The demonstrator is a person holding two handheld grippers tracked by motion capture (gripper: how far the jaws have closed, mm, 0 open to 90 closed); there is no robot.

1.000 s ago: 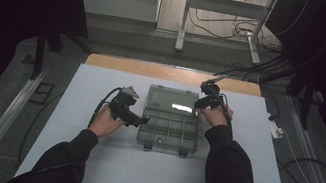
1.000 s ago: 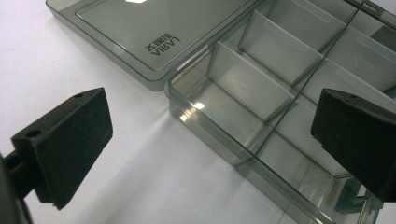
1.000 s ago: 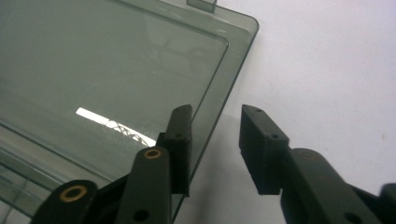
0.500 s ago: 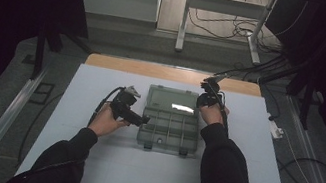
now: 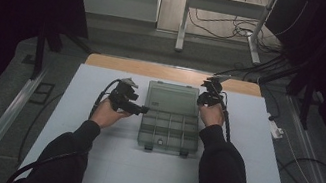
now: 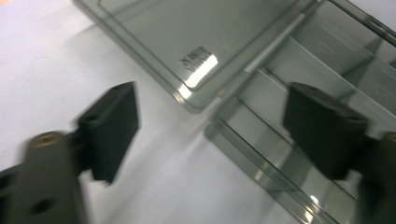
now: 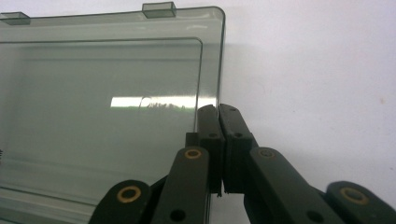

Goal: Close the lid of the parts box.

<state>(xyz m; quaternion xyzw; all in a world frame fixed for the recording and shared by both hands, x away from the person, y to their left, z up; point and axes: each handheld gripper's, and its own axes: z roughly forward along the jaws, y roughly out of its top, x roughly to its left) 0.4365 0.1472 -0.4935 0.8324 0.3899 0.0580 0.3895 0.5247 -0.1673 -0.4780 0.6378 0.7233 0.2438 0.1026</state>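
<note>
A clear grey compartment box lies opened flat at the table's middle, its lid on the far side and its divided base nearer me. My left gripper is at the box's left side by the hinge. Its jaws stand apart and have just been closing, with the base's corner wall between them and untouched by the pads. My right gripper is at the lid's right edge. It has just closed, and its jaws are pressed together on the lid's rim.
The box rests on a white mat over a wooden table. A small white object lies at the mat's right edge. Cables run on the floor to the right, and a metal stand rises beyond the table.
The left gripper has shifted slightly toward the box's left side. The right hand and the box have stayed where they were.
</note>
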